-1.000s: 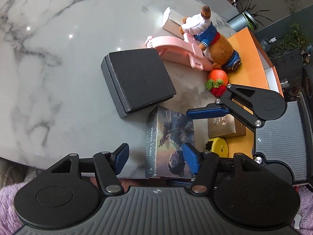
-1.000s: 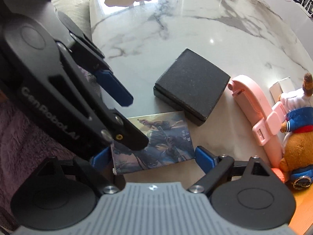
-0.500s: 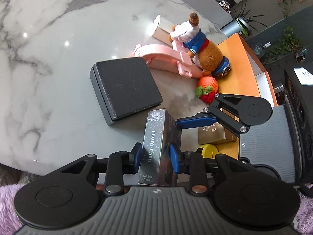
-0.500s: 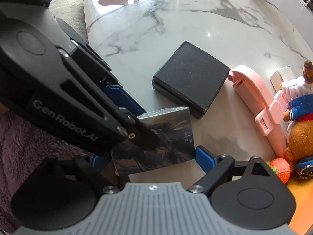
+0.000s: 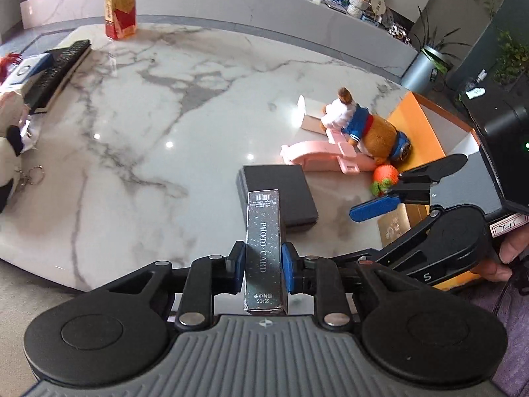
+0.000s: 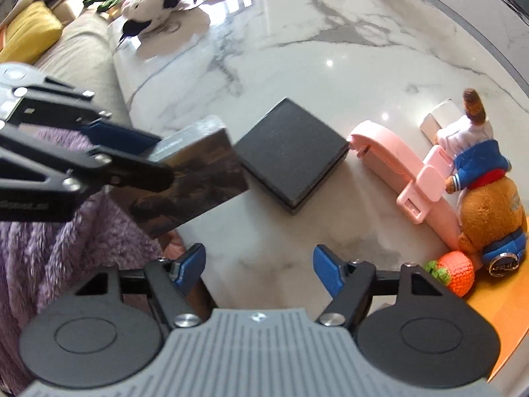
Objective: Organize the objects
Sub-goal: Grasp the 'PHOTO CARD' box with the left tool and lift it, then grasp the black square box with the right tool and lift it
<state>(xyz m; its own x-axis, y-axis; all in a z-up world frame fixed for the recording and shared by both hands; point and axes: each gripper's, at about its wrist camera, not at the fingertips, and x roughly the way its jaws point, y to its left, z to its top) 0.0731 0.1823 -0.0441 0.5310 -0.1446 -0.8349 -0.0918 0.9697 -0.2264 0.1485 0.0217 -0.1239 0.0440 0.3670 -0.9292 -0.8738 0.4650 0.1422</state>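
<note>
Bright daylight fills both views, and the polished marble tabletop throws back small white glare spots and, in the right wrist view, a broad washed-out sheen toward its far edge. Shadows under the black box and pink stapler are soft and short. Fisheye distortion bends the table's rim into a curve, and in the right wrist view the photo card box looks smeared with motion blur.

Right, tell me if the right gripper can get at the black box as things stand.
Probably yes. The right gripper is empty, its fingers closing on nothing, and bare marble lies between it and the black box. The left gripper holds the photo card box off to the side.
</note>
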